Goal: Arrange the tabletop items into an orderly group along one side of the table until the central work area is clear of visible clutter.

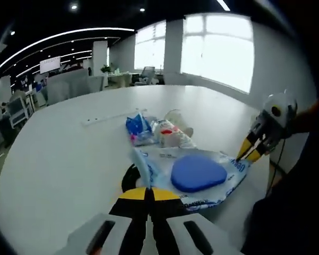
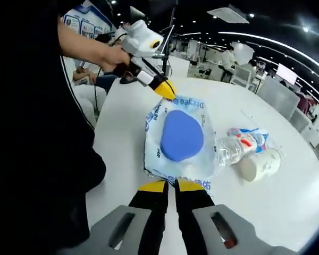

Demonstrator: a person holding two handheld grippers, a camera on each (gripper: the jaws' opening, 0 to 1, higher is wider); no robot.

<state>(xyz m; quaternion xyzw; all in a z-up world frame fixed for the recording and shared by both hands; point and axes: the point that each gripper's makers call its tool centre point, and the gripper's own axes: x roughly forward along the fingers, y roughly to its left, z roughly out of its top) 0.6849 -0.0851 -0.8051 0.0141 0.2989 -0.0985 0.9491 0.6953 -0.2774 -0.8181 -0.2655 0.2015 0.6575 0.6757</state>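
Note:
A clear printed plastic bag (image 1: 229,178) with a blue oval pad (image 1: 198,172) inside lies on the white table (image 1: 69,159), close to its near edge. My left gripper (image 1: 148,192) is shut on one edge of the bag, which stands up between the jaws. My right gripper (image 1: 239,158) pinches the opposite corner. In the right gripper view the right gripper (image 2: 170,184) holds the near edge of the bag (image 2: 154,125). There the left gripper (image 2: 170,93), held by a hand, grips the far corner beyond the blue pad (image 2: 182,135).
Beside the bag lie a crushed clear bottle (image 2: 235,147), a paper cup on its side (image 2: 261,164) and a blue packet (image 1: 138,125). A long white strip (image 1: 114,117) lies farther out. The person's dark clothing (image 2: 37,159) borders the table edge. Office desks stand beyond.

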